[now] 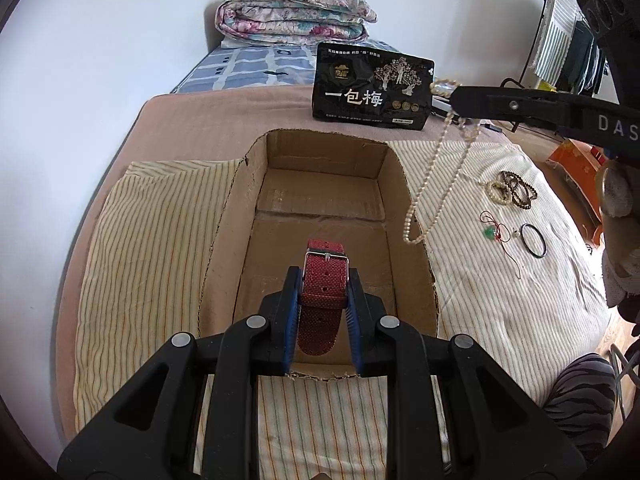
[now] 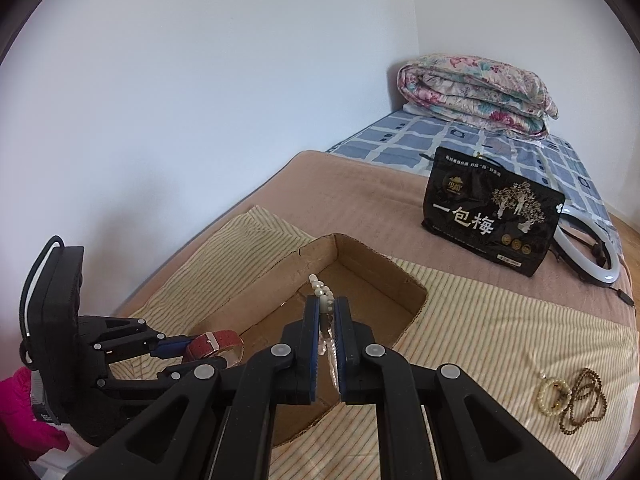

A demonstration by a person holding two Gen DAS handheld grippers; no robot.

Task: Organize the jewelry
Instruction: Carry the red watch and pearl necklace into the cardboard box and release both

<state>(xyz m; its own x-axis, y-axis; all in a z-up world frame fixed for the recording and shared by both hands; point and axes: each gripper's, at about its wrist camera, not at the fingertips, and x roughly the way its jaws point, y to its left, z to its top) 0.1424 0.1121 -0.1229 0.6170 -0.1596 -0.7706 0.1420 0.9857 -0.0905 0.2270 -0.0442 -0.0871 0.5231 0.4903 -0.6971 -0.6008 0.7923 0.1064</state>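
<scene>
The open brown cardboard box (image 1: 320,216) lies bare inside. Over it, the left gripper (image 1: 323,280) clamps a red woven watch strap (image 1: 322,300); the right gripper (image 2: 325,312) pinches a white pearl necklace (image 1: 436,176). The black snack pouch (image 1: 372,86) reads "一包梅".

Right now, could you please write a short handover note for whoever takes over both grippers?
Left gripper: shut on the red watch strap, over the cardboard box.
Right gripper: shut on the pearl necklace, which dangles by the box's right edge.
Done: nothing lies in the box yet.
Left: drop both in, then the beaded bracelets, black ring and red cord pendant from the striped cloth.
</scene>
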